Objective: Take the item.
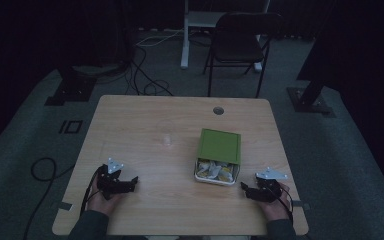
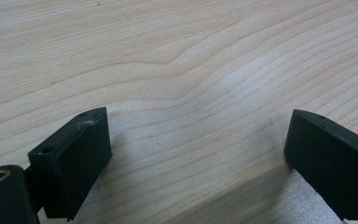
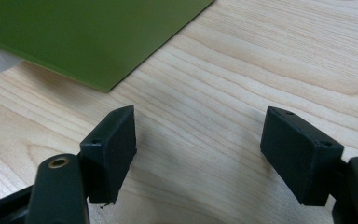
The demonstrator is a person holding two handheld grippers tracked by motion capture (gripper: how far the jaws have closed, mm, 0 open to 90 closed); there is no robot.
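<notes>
We rest our left gripper (image 1: 130, 181) at about eight o'clock on the table (image 1: 145, 125), jaws spread wide over bare wood, nothing between them. Toward four o'clock sits the white container (image 1: 216, 175), its green lid (image 1: 220, 145) slid back so the contents show (probably left ajar for reaching in). Our right gripper (image 1: 245, 189) waits just beside it at five o'clock, jaws fully apart and empty, likely staged to work the lid. We can read no label or writing anywhere.

Box (image 1: 218, 156) right of centre on tabletop (image 1: 145, 130), lid (image 1: 220, 145) over its far part; left gripper (image 1: 130, 182) near-left, right gripper (image 1: 245, 189) near-right beside box.
</notes>
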